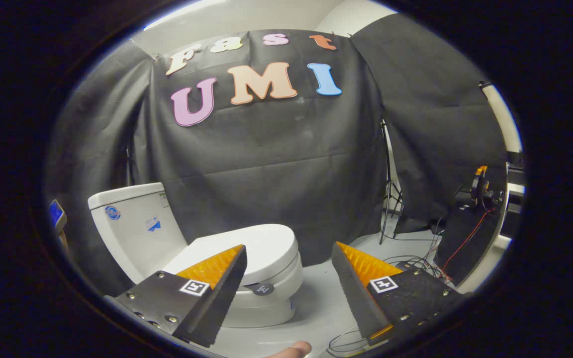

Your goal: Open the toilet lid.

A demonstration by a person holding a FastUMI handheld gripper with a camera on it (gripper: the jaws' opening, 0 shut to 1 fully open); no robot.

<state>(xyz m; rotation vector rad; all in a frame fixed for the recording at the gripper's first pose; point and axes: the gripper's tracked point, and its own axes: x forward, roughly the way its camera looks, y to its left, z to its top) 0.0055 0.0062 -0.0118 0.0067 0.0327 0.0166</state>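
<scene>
I am holding the gripper (289, 251) with fingers spread wide, gripping nothing; the toilet lid (261, 248) is lying closed just beyond the left finger, so the opening is not yet begun.

The toilet lid (261, 248) looks like smooth, glossy plastic, and the tank (132, 223) behind it has the hard sheen of glazed ceramic. The booth wall (276, 164) is matt cloth, creased in straight fold lines. The floor (316, 303) is smooth with a dull shine. The wide-spread claw (289, 268) has ribbed inner finger faces, rough matt edges and small shiny metal screws.
</scene>
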